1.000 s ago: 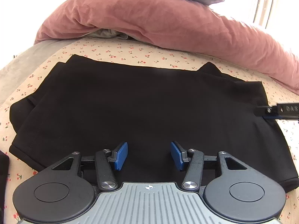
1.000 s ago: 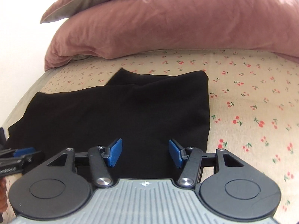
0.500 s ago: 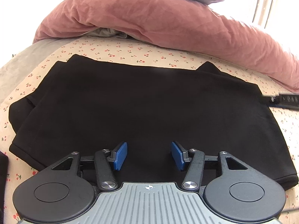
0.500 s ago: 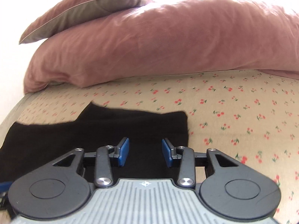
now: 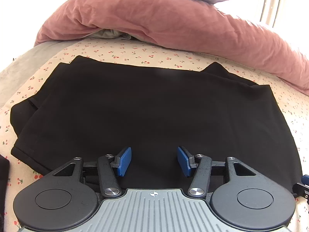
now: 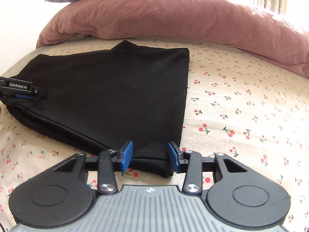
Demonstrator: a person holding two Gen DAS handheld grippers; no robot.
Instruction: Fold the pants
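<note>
Pants (image 5: 154, 106): black, already doubled into a flat, roughly four-sided panel. Spread on the cherry-print bed sheet (image 6: 241, 116), just short of the pink duvet (image 5: 173, 23) and not touching it. One pointed flap protruding on the duvet-facing edge. Stacked layers visible at the corner away from the duvet in the right wrist view.

Left tongs (image 5: 154, 160): about half open, hovering over the part of the panel away from the duvet. Nothing between the pads, nothing held.

Right tongs (image 6: 150, 156): partly open, just narrowed, straddling the panel's corner away from the duvet. Cloth lying between the pads but not pinched, so no hold yet.

Step in hand, by judgement: lining up for a further fold, with some doubling apparently done and at least one fold remaining.

Next move, by judgement:
- Lower onto that corner and close fully on all layers, not only the top one.
- Take a matching hold with the left tongs along the same edge.
- Lift both together, carry toward the duvet, and lay edge on edge.
- Keep the lift low to avoid dragging the lower layers.
- Smooth afterwards if puckered.
</note>
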